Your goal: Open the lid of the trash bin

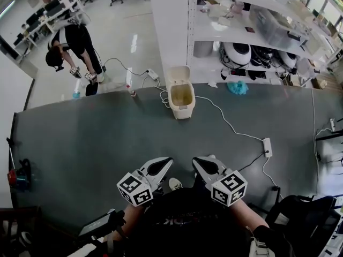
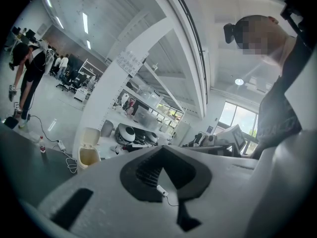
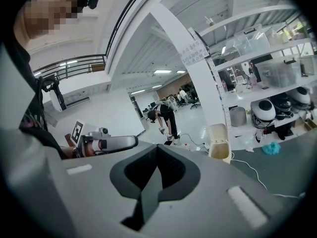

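Note:
The cream trash bin (image 1: 180,97) stands at the far edge of the dark grey mat, its lid (image 1: 178,74) tipped up behind an open mouth. It shows small in the left gripper view (image 2: 89,154) and in the right gripper view (image 3: 219,144). My left gripper (image 1: 168,161) and right gripper (image 1: 198,161) hang side by side close to my body, well short of the bin. Both are shut with nothing between their jaws (image 2: 161,150) (image 3: 157,150). The left gripper (image 3: 106,143) also shows in the right gripper view.
A white cable runs from the bin to a power strip (image 1: 267,146) on the mat at the right. A person (image 1: 72,44) bends over at the far left near bottles (image 1: 129,84). Behind the bin stand shelves (image 1: 252,25); a teal cloth (image 1: 237,88) lies beside them.

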Demonstrator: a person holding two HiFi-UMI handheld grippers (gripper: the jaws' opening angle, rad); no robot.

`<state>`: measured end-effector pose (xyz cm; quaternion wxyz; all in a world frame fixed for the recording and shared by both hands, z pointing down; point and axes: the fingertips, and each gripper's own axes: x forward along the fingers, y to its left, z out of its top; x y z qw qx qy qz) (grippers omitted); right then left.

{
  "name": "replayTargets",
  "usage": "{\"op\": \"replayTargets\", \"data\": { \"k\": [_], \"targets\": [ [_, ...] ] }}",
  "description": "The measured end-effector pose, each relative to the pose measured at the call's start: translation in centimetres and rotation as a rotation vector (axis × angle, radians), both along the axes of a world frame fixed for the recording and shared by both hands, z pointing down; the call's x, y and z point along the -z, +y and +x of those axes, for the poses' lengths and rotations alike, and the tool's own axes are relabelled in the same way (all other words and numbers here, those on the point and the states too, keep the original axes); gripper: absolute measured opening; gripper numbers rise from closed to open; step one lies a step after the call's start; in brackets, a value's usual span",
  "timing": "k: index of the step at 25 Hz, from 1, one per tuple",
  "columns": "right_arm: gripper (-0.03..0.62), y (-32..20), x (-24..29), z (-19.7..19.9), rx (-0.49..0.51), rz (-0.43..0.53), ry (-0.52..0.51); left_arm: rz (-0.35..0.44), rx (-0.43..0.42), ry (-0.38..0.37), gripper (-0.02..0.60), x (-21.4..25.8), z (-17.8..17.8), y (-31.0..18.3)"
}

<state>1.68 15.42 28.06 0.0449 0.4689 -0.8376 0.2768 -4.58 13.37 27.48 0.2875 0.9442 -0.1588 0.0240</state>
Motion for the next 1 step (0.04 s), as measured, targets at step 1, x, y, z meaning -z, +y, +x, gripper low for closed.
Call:
{"op": "replayTargets", "data": {
  "k": [1],
  "targets": [
    [0.008, -0.09, 0.02, 0.00, -0.001, -0.001, 0.000, 0.000, 0.000, 0.000, -0.002, 0.04, 0.01, -0.08]
  ]
}}
